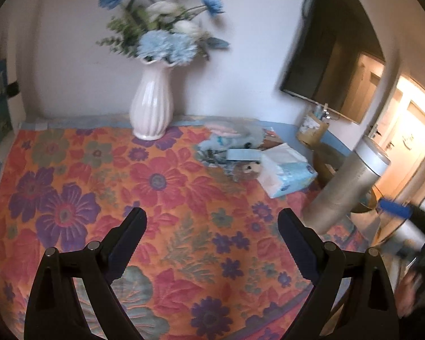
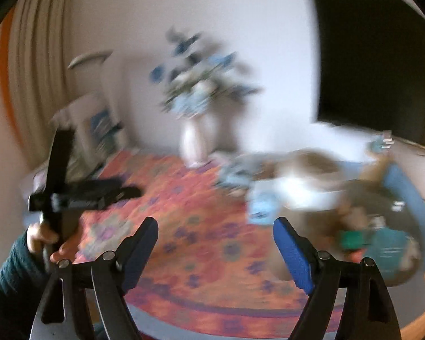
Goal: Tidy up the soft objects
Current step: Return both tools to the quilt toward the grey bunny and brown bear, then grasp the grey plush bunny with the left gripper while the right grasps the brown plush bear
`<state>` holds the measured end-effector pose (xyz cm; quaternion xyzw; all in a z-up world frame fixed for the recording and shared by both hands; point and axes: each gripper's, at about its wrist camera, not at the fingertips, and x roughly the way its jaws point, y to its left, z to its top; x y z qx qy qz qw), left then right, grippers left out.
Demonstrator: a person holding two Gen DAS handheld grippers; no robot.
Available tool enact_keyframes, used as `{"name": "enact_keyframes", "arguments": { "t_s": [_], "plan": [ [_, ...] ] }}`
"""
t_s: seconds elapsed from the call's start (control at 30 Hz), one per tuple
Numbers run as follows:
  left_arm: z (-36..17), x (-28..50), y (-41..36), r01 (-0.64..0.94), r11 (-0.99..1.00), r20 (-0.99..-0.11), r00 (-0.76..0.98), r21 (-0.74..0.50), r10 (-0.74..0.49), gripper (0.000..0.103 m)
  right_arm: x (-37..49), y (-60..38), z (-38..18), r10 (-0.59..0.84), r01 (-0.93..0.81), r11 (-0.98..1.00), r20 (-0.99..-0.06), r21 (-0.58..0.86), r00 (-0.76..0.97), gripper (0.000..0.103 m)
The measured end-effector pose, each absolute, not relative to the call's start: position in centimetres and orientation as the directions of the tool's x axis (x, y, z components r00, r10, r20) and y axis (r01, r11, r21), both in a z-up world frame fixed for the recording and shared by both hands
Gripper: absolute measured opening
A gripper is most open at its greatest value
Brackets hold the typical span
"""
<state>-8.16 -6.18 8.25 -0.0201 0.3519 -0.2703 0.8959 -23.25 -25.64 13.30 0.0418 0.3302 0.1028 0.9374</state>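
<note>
Floral tablecloth (image 1: 161, 187) under both spread, empty grippers, left (image 1: 211, 216) and right (image 2: 215, 226); plush toys (image 1: 229, 153) ahead-right of left one.

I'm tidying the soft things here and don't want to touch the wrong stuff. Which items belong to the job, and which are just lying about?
For the job:
- small plush toy
- heap of soft blue toys
- tissue pack, soft too, possibly included

Just lying about:
- white vase of blue flowers
- silver canister
- wall screen
- floral tablecloth
</note>
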Motion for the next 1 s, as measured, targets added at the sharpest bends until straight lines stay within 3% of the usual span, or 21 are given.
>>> {"name": "enact_keyframes", "arguments": {
  "t_s": [0.1,0.23,0.33,0.47,0.7,1.0],
  "plan": [
    [9.0,-6.3,-6.0,0.457,0.860,-0.618,0.616,-0.226,-0.489,0.093,-19.3,-23.2,10.0,0.196,-0.116,0.980,-0.699,0.161,0.687,0.082],
    [10.3,-2.7,-7.9,0.496,0.828,-0.599,0.589,-0.262,-0.543,0.093,-13.9,-23.5,5.8,0.260,-0.003,0.946,-0.751,0.325,0.607,0.082],
    [10.7,0.1,-11.4,0.551,0.803,-0.608,0.564,-0.227,-0.559,0.093,-10.7,-24.0,3.5,0.284,0.099,0.900,-0.744,0.425,0.605,0.082],
    [10.3,3.3,-15.0,0.604,0.784,-0.619,0.562,-0.145,-0.548,0.093,-7.7,-24.9,1.6,0.196,0.236,0.873,-0.751,0.426,0.630,0.082],
    [8.3,9.1,-17.9,0.715,0.617,-0.656,0.297,-0.329,-0.694,0.093,-3.0,-25.8,-1.3,0.151,0.356,0.819,-0.768,0.449,0.622,0.073],
    [3.4,13.7,-25.3,0.763,0.551,-0.779,0.104,-0.337,-0.619,0.092,-2.1,-26.9,-2.4,0.081,0.405,0.777,-0.714,0.482,0.696,0.071]
  ]
}}
